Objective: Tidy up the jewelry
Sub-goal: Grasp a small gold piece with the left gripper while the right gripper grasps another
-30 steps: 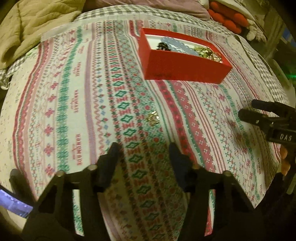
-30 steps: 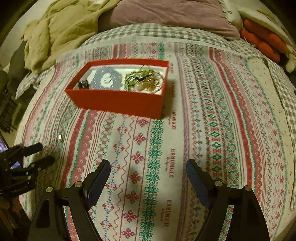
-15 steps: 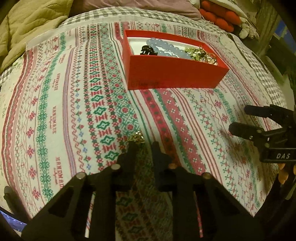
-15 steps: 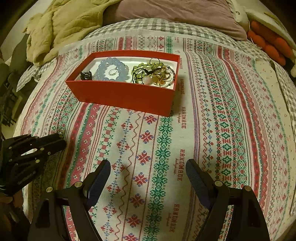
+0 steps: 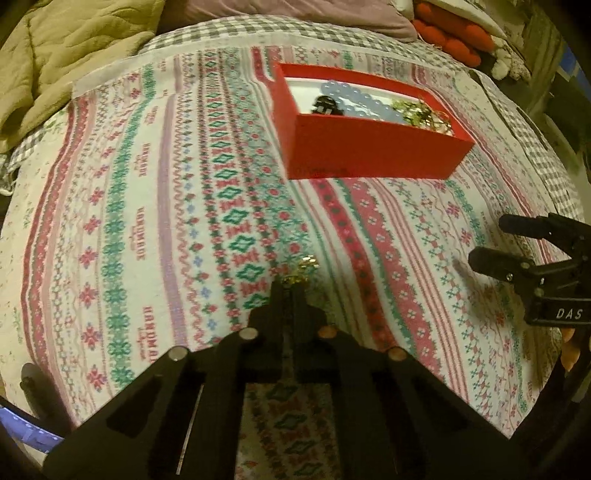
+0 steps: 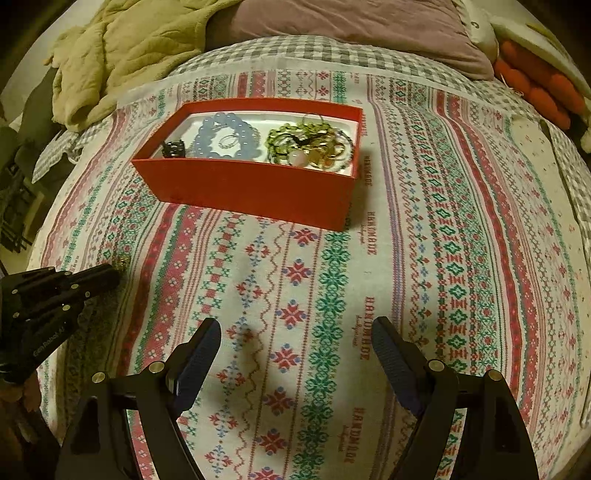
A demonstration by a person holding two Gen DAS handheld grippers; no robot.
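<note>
- Left wrist view: the left hand-held gripper (image 5: 293, 286) has just been closing and now sits clenched on a small gold trinket (image 5: 303, 271), which pokes out past the fingertips just above the patterned bedspread (image 5: 147, 221). The grip is right at the tips, probably because the piece is tiny and lies flat on soft cloth.
- Farther up the bed stands the red box (image 5: 369, 151), well apart from the trinket. It already holds a blue bead bracelet (image 5: 351, 98), a small dark piece (image 5: 325, 105) and a tangle of gold and green items (image 5: 424, 112), so it seems to be where the trinket belongs.
- At the right edge the right hand-held gripper (image 5: 491, 240) hovers over the cloth, off the direct line to the box.
- Right wrist view: the right hand-held gripper (image 6: 295, 354) is released, its jaws wide apart with only bedspread (image 6: 443, 221) between them; it appears to be waiting.
- The left hand-held gripper (image 6: 114, 275) shows at the left with a gold glint at its tip (image 6: 123, 261).
- The red box (image 6: 251, 188) lies ahead; its near wall is the one thing the trinket has to clear.
- A crumpled beige blanket (image 6: 122, 48), a mauve pillow (image 6: 351, 26) and an orange plush (image 6: 535, 92) lie beyond, away from the work.
</note>
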